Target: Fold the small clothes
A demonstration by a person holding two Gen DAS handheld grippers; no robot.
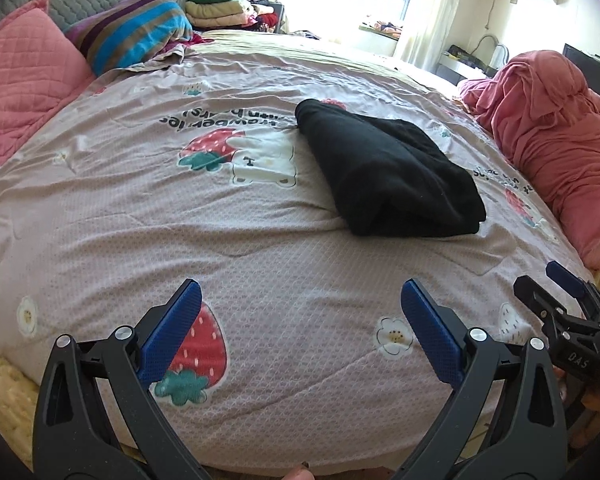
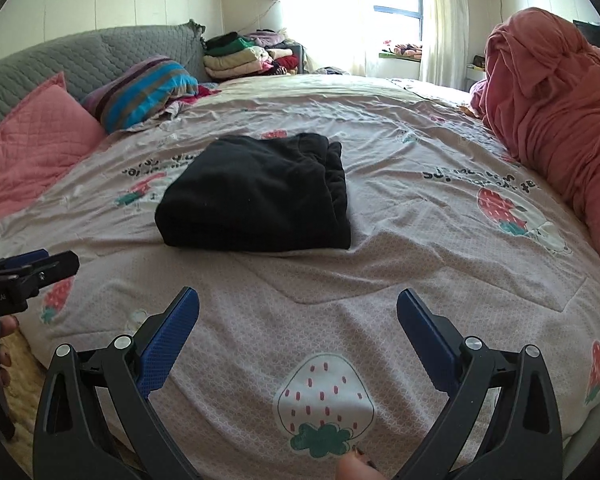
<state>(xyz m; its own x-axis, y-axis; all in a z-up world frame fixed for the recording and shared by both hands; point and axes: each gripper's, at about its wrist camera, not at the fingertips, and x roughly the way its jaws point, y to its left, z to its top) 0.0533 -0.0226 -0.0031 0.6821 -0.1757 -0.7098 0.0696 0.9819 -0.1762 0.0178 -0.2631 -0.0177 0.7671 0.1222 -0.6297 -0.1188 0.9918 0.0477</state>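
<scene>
A black garment (image 1: pixel 392 172) lies folded into a thick rectangle on the pink strawberry-print bedspread (image 1: pixel 180 232). It also shows in the right wrist view (image 2: pixel 256 196), mid-bed. My left gripper (image 1: pixel 300 292) is open and empty, hovering over the near part of the bed, well short of the garment. My right gripper (image 2: pixel 298 300) is open and empty, also near the front edge. The right gripper shows at the right edge of the left wrist view (image 1: pixel 560 292); the left gripper shows at the left edge of the right wrist view (image 2: pixel 32 264).
Pink quilted pillow (image 1: pixel 20 88) and striped pillow (image 1: pixel 136 36) at the bed's left. A heaped pink blanket (image 1: pixel 556 128) along the right side. A stack of folded clothes (image 1: pixel 224 8) at the far end by the window. Grey headboard (image 2: pixel 60 60).
</scene>
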